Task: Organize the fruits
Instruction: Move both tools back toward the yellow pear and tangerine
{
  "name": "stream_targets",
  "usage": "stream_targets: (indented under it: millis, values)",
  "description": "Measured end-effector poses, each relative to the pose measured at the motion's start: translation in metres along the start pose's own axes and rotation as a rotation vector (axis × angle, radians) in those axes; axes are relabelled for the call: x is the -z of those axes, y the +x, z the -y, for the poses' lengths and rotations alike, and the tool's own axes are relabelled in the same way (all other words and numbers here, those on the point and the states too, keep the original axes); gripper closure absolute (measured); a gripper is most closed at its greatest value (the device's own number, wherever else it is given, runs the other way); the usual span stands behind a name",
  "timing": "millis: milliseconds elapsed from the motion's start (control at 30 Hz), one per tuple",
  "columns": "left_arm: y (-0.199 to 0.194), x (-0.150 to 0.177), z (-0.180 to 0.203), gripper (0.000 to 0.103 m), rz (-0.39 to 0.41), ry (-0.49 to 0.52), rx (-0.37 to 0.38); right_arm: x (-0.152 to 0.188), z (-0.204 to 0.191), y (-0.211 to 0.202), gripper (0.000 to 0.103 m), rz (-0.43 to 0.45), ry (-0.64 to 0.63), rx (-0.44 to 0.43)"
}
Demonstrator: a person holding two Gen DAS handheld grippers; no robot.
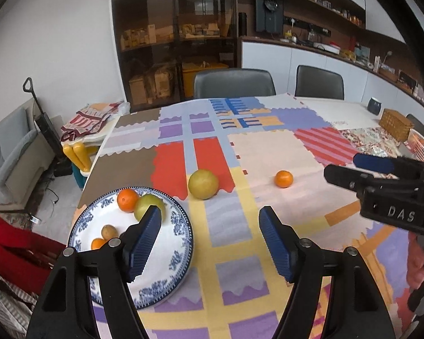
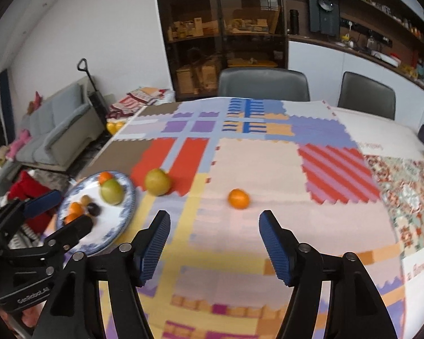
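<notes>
Blue-padded left tool [image 1: 209,240] and right tool [image 2: 214,243] both gape empty above the patchwork tablecloth [image 2: 254,169].

I read "DAS" in raised pale letters on the black body of the right gripper [image 1: 350,171], seen from my left wrist camera. From my right wrist camera, "GenRobot.AI" is printed in white along the black body of the left gripper [image 2: 62,212] (small, tilted, but legible). The white cloth [image 2: 381,130] at the table's far right carries reddish lettering, and there is more near the right edge below it; both are too blurred for me to read. Boxes on the shelves [image 1: 166,36] have labels, all too small to make out. Nothing else readable.
</notes>
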State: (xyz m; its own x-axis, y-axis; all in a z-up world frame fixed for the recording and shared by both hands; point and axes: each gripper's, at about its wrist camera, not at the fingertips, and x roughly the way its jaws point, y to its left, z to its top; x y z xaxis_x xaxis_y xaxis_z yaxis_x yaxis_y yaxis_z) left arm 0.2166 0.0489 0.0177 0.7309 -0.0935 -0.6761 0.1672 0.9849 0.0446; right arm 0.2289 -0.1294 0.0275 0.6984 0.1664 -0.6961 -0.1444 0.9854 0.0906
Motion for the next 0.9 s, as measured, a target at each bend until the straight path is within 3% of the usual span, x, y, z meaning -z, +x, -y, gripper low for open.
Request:
stream_targets:
  millis: [333,900]
  values:
    - [0.058,-0.025,-0.011,0.032,-0.091,0.003,0.023,-0.024,0.014,0.059,0.037,-0.127,0.062,-0.005]
    - [0.15,-0.022,-0.012,0.032,-0.201,0.032,0.035,-0.008,0.042,0.143,0.037,-0.249,0.155,0.043]
